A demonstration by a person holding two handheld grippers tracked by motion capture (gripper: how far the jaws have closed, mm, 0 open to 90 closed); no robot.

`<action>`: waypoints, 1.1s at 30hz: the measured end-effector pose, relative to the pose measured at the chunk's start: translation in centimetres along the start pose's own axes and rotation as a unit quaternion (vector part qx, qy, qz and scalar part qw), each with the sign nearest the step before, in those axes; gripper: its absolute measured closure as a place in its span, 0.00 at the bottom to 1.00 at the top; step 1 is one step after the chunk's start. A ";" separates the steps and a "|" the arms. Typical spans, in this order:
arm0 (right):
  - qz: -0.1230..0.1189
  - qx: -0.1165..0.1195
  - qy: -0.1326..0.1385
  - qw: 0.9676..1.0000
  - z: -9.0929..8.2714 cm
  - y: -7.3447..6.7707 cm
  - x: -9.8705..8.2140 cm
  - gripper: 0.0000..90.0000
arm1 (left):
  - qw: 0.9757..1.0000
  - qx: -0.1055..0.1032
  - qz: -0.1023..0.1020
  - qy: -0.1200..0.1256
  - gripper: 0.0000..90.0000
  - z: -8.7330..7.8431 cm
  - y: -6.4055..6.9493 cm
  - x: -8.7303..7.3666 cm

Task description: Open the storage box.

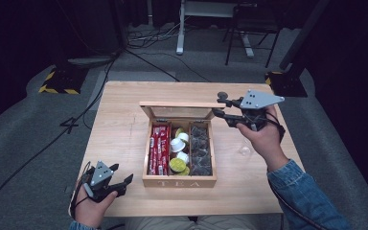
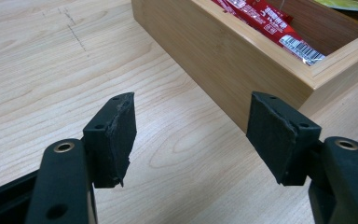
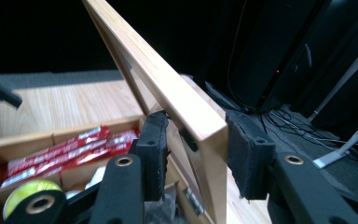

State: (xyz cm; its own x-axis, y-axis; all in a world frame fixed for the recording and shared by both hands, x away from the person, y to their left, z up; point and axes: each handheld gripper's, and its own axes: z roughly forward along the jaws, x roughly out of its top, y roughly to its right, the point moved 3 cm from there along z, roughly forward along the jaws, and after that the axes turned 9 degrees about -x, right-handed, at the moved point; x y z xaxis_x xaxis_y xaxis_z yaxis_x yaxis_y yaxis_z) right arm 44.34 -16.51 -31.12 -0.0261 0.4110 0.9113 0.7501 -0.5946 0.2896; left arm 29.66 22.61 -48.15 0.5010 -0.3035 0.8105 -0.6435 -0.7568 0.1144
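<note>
Lid [image 3: 168, 93] — right gripper [image 3: 193, 154] straddling, closing.

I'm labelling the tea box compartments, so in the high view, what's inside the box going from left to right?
Red sachets → white and yellow-lidded capsules → dark tea bags, each in its own compartment of the wooden tea box.
</note>
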 end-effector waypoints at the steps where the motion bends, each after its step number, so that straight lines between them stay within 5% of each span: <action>1: 0.003 -0.001 0.002 1.000 0.3 0.3 0.1 0.68 | 1.000 0.000 0.000 0.000 0.37 0.0 0.0 0.0; 29: 0.035 -0.077 -0.029 0.996 6.3 6.0 1.8 0.64 | 1.000 -0.014 -0.008 -0.002 0.37 1.1 -1.1 0.4; 33: 0.021 -0.094 -0.050 0.994 7.4 6.5 1.7 0.61 | 1.000 -0.026 -0.011 -0.006 0.36 1.3 -1.1 0.3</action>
State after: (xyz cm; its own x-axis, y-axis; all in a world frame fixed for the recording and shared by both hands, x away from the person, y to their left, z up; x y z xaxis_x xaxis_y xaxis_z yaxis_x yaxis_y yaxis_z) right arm 54.03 -14.57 -29.82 0.0763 0.4438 0.8929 0.6124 -0.7275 0.3093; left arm 31.28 22.59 -48.76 0.5227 -0.2945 0.8000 -0.6612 -0.7324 0.1624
